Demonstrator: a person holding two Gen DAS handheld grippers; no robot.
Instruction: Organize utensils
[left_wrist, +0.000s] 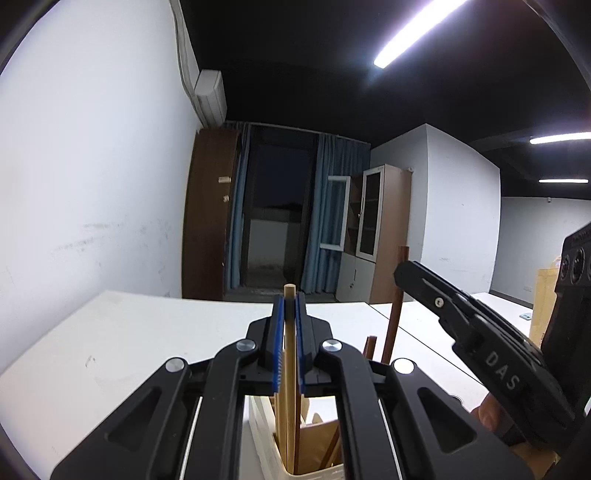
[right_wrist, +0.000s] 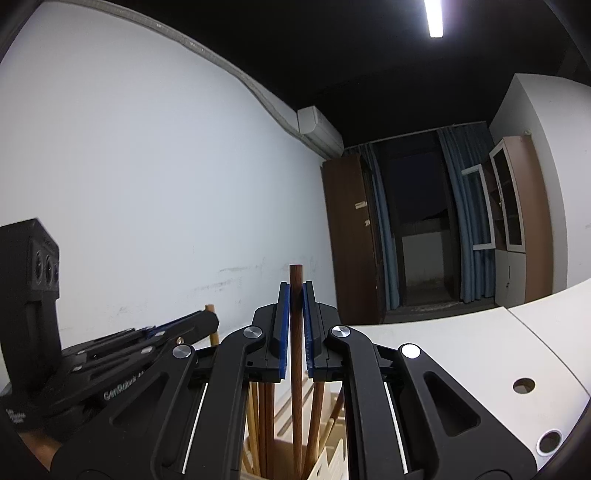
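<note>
Above the cream utensil holder (left_wrist: 266, 439), my left hand-held gripper (left_wrist: 290, 325) clamps a pale chopstick (left_wrist: 290, 369) upright, my right hand-held gripper (right_wrist: 295, 317) a dark one (right_wrist: 296, 332). I keep both vertical (tips look already inside) and lower slowly before releasing.

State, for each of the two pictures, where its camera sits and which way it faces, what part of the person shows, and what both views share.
Left wrist view: sits on the left tool, facing level across the white table toward the dark window; the tool is shut on a light wooden stick; a fingertip shows under the right tool.
Right wrist view: sits on the right tool, facing likewise; it is shut on a dark wooden stick.
Shared: the cream utensil holder, table, window, blue curtains, cabinets.
</note>
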